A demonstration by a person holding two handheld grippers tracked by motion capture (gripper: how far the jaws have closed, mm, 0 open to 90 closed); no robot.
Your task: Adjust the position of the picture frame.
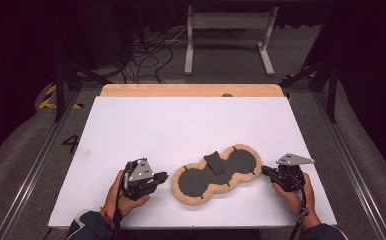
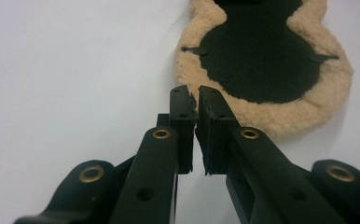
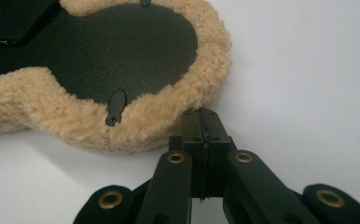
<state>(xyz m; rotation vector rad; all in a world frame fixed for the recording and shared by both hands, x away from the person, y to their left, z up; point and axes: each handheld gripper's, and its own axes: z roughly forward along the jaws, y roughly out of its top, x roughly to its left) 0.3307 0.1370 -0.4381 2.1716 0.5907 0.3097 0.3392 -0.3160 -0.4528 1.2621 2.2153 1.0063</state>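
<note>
A peanut-shaped pad (image 1: 216, 172) with a tan fleece rim and black middle lies flat on the white table (image 1: 181, 125), near the front. A small black flap (image 1: 214, 162) sits across its waist. My left gripper (image 1: 163, 176) rests just off the pad's left end, shut with nothing in it. In the left gripper view its tips (image 2: 197, 95) stop just short of the fleece of the pad (image 2: 262, 60). My right gripper (image 1: 265, 171) is at the pad's right end, also shut and empty. In the right gripper view its tips (image 3: 201, 114) stand right beside the fleece edge of the pad (image 3: 122, 51).
A wooden strip (image 1: 191, 90) runs along the table's far edge. Beyond it on the floor stand a white metal frame (image 1: 229, 35) and loose cables (image 1: 151, 55). Bare white surface stretches behind the pad.
</note>
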